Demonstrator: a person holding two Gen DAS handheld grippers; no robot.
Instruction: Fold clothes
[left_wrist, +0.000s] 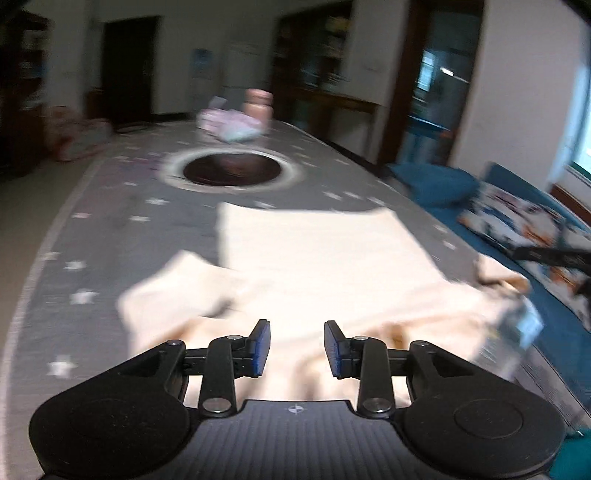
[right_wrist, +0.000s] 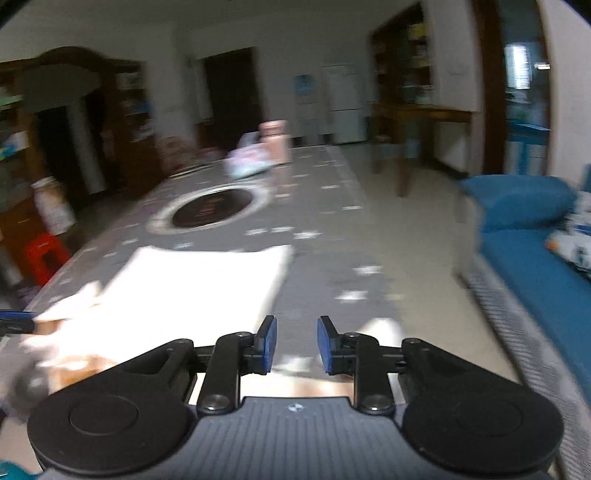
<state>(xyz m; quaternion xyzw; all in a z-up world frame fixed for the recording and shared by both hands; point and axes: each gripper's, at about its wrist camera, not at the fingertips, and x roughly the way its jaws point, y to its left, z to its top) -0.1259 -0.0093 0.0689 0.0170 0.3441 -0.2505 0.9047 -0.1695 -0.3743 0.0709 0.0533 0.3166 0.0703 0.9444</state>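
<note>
Across the frame's centre, the pale peach fabric garment (left_wrist: 314, 266) lay partly flat; both the left gripper (left_wrist: 297, 349) and right gripper (right_wrist: 296, 345) gaped empty, so pinching 2 matching corners evenly would likely fold it squarely.

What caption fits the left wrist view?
Open left gripper above a cream garment on a star-patterned grey table cover.

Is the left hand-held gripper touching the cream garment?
Cannot tell. In the left wrist view the open left hand-held gripper sits over the cream garment, but blur hides any contact or gap.
</note>
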